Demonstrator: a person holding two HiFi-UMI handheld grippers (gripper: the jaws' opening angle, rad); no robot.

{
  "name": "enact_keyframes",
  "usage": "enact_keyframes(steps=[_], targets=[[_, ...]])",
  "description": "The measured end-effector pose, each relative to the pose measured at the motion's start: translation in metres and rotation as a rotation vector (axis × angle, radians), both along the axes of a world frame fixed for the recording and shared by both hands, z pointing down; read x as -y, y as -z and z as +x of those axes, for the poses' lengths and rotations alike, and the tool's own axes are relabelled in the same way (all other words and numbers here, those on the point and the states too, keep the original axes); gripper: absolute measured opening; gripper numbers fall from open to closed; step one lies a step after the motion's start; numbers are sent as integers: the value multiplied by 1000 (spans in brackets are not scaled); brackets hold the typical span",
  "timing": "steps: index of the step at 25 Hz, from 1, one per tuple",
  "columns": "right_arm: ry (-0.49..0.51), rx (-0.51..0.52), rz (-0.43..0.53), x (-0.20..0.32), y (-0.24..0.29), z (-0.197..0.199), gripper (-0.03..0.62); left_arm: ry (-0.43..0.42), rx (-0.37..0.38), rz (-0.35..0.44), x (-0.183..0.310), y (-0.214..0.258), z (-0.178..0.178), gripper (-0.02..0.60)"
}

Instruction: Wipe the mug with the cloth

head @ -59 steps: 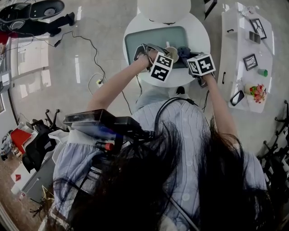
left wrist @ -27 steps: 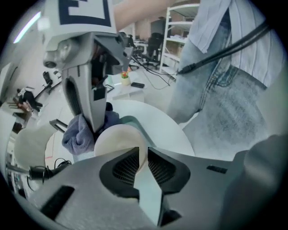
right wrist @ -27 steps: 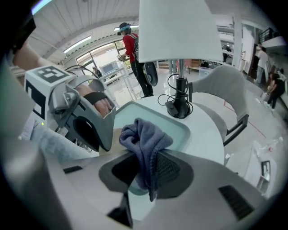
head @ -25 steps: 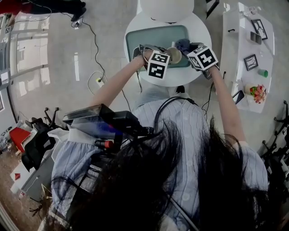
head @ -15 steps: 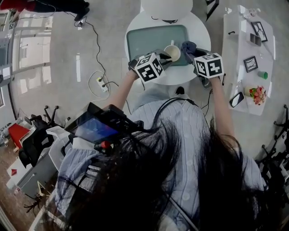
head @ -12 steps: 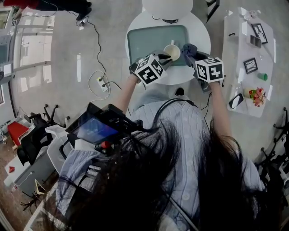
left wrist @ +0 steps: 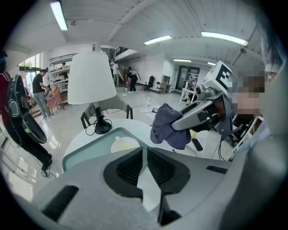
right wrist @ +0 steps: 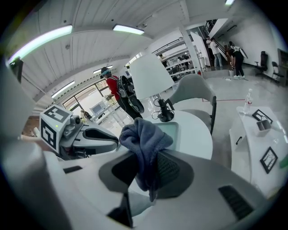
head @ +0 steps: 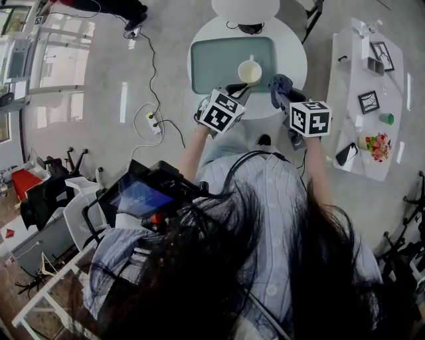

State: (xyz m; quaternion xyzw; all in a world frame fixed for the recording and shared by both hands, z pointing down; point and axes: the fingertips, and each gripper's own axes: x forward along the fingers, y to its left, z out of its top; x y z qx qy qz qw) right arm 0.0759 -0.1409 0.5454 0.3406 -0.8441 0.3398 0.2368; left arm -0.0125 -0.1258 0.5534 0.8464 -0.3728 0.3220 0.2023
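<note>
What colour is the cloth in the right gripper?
The cloth is greyish blue, clearest in right gripper view.

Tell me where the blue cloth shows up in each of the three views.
Head view: blue cloth right of centre, at the round table's near edge.
Left gripper view: right of centre, hanging from the right hand-held gripper.
Right gripper view: dead centre, clamped in that gripper's jaws.
Shared landmark: the white lamp, visible in all three.

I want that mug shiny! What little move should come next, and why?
Probably swing the right gripper toward the mug: its jaws clamp the cloth, which hangs clear of the mug standing free on the tray, and the left gripper is empty.
</note>
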Motion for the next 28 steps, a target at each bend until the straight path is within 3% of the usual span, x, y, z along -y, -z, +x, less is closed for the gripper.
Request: enact_keyframes(steps=[6,13,19,28], targets=[[42,40,15,-32,5,3,98,117,16,10,-25,3,2,44],[71,70,19,-66,5,10,98,250,-30,-10,-57,6,11,44],[97,76,-6,-92,1,10,98,254,-27,-16,-86,16,21,43],[59,81,-16,-113,-5,5,98,254,-56,-60,-109,12,23,44]])
